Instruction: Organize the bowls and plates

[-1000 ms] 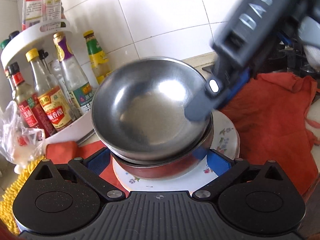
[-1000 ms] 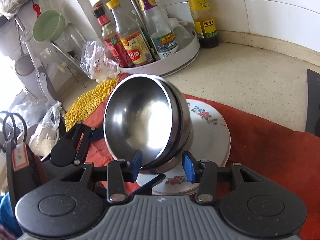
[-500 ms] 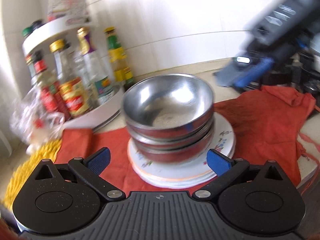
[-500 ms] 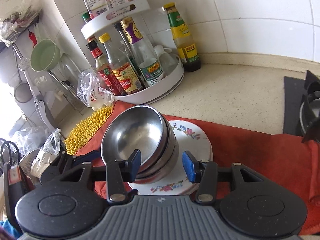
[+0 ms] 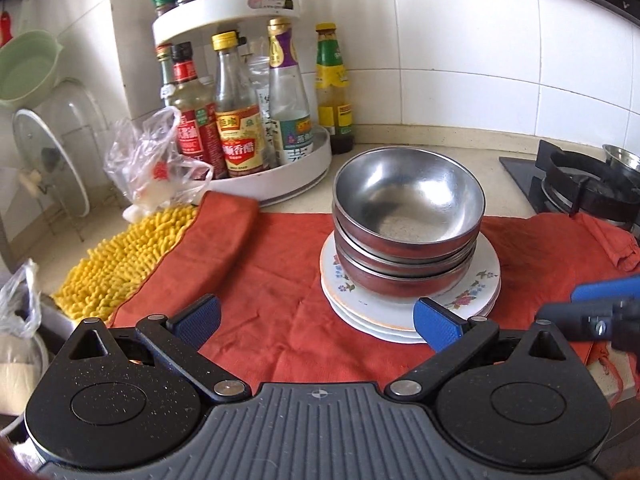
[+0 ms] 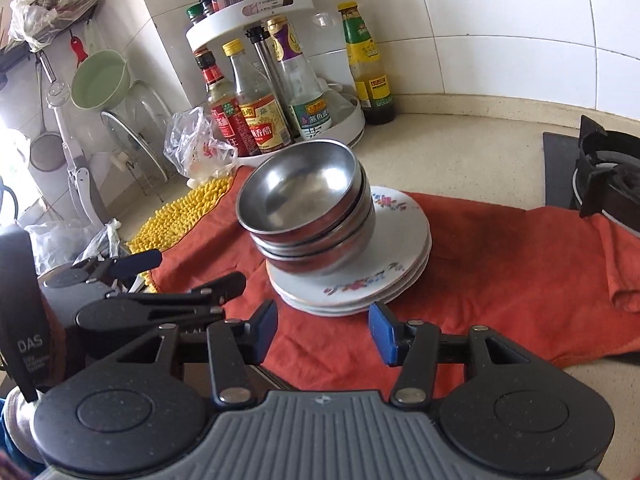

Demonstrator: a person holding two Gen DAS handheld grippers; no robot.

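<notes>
Hovering left gripper (image 5: 316, 320), jaws apart, empty

Steel bowls (image 5: 408, 216): three, nested upright in one stack, polished inside, empty, top bowl sitting slightly askew toward the left in the right wrist view (image 6: 304, 204). Floral plates (image 5: 486, 280): white, flower print along the rim, several stacked flat, carrying the bowl stack on top, off-centre toward the left edge (image 6: 404, 240). Whole pile resting on an orange-red cloth (image 5: 276, 264) spread over the table.
</notes>
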